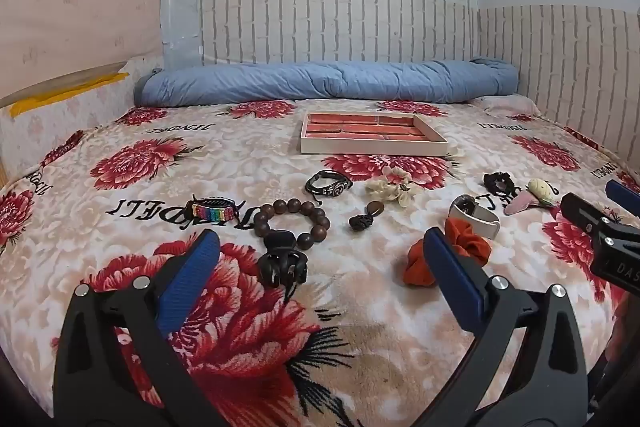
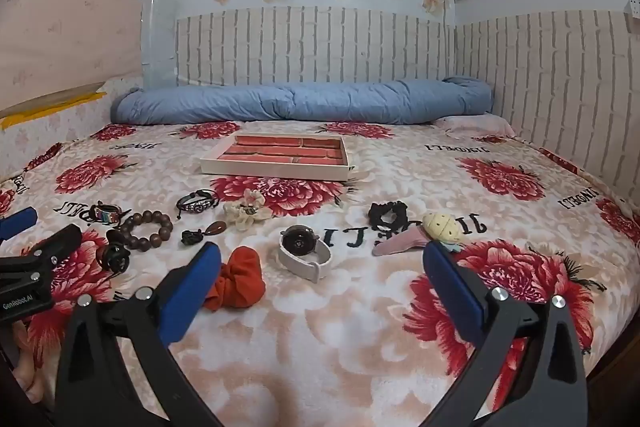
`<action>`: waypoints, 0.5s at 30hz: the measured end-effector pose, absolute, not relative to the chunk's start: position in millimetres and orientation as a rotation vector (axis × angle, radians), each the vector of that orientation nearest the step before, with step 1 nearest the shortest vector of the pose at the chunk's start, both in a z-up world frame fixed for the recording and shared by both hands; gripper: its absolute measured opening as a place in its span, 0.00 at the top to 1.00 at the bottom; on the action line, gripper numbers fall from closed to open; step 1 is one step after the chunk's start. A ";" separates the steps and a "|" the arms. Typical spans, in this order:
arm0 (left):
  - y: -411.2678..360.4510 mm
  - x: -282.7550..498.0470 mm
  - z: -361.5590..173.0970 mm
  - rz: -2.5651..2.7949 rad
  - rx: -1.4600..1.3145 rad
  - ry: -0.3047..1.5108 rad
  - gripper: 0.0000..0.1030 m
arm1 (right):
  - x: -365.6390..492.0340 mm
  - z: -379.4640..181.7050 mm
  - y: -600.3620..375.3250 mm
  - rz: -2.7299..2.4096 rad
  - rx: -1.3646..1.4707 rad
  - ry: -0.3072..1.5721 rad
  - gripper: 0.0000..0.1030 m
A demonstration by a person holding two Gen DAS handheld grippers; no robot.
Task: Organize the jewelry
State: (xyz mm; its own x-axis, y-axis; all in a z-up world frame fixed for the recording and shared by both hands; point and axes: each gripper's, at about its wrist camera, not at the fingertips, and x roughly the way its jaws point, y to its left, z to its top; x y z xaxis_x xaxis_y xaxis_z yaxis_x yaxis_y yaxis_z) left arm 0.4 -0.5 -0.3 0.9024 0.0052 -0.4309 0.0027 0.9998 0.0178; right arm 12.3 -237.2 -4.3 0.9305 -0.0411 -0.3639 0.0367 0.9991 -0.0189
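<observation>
A white tray with red-lined compartments [image 1: 374,148] [image 2: 276,169] lies on the floral bedspread, empty as far as I see. In front of it lie a rainbow bracelet [image 1: 215,214], a wooden bead bracelet [image 1: 294,223], a black hair claw [image 1: 282,264], a black leather bracelet [image 1: 329,183], a cream scrunchie [image 1: 390,189], a brown pendant [image 1: 366,215], an orange scrunchie [image 2: 240,281], a white-strap watch [image 2: 304,253], a black scrunchie [image 2: 387,214] and a pink clip with a plush ornament [image 2: 424,233]. My left gripper [image 1: 320,247] is open above the claw. My right gripper [image 2: 320,259] is open near the watch.
A rolled blue quilt [image 1: 328,83] lies along the far wall behind the tray. The bed meets walls at the back and right [image 2: 560,87]. A wooden headboard [image 1: 60,27] stands at the left. The right gripper also shows in the left wrist view [image 1: 600,223].
</observation>
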 end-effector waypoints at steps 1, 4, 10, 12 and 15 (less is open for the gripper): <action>-0.5 0.4 -0.2 0.001 0.017 0.442 0.05 | 12.8 -4.4 -236.8 -0.043 -0.021 0.376 0.04; -0.2 0.1 -0.1 -0.001 0.012 0.437 0.05 | 12.9 -4.5 -236.9 -0.043 -0.025 0.370 0.04; -0.5 0.3 -0.1 0.002 0.013 0.438 0.05 | 11.3 -3.1 -238.0 -0.046 -0.017 0.367 0.04; -0.2 0.1 -0.1 -0.001 0.011 0.438 0.05 | 8.0 -0.8 -238.0 -0.047 -0.013 0.363 0.04; -0.1 -0.2 0.2 -0.001 0.010 0.439 0.05 | 8.8 -2.8 -239.1 -0.050 -0.027 0.358 0.04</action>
